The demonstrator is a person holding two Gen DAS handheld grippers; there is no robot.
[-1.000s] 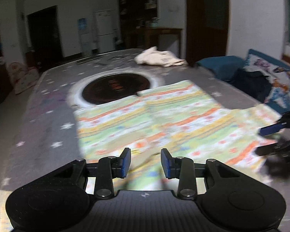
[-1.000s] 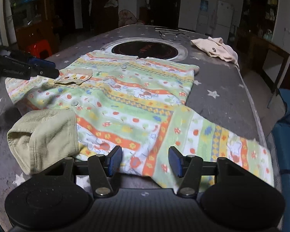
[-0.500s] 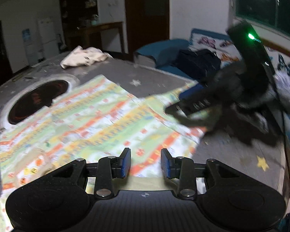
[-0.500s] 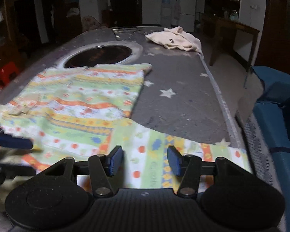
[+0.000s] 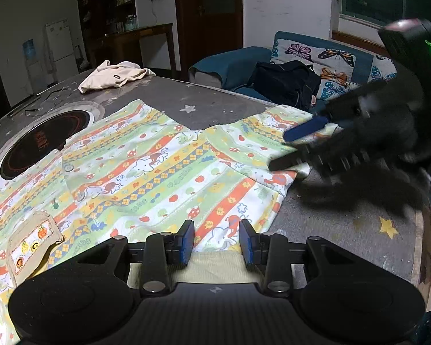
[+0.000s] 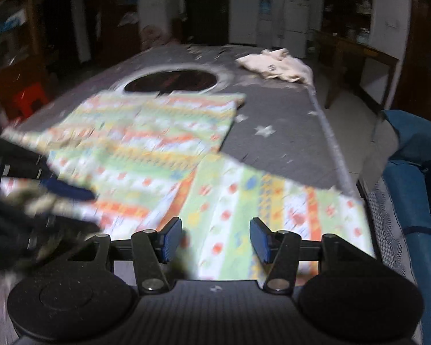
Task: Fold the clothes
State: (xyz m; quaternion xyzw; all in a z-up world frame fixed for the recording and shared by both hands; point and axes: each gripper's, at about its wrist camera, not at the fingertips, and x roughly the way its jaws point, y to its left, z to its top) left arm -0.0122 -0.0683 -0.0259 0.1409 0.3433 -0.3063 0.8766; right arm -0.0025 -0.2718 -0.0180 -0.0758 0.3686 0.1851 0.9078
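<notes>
the patterned child's shirt [image 5: 146,169] is shown spread flat on the grey star-printed table [image 5: 344,224], its body running lengthwise from the near edge toward the round inset burner [image 5: 40,143], while one sleeve [image 6: 275,207] is laid crosswise toward the table's right edge, beside the blue sofa [image 5: 232,63]. the left gripper [image 5: 217,241] is seen at the shirt's near hem, jaws parted with nothing pinched; a ribbed beige band of the hem lies below and between the blue pads, but contact cannot be told. the right gripper [image 6: 215,240] is held just above the sleeve, jaws spread wider and not closed on cloth; in the left wrist view its blue-tipped fingers [image 5: 304,129] are seen blurred over the sleeve's outer end. the sleeve's long axis is thus directed away from the shirt body toward the right hand, which is judged the nearer one for folding it inward; the left is nearer the hem. a cream garment [image 5: 115,76] is left crumpled at the far end of the table, well apart. the right wrist view is blurred, so fine contact cannot be judged there.
</notes>
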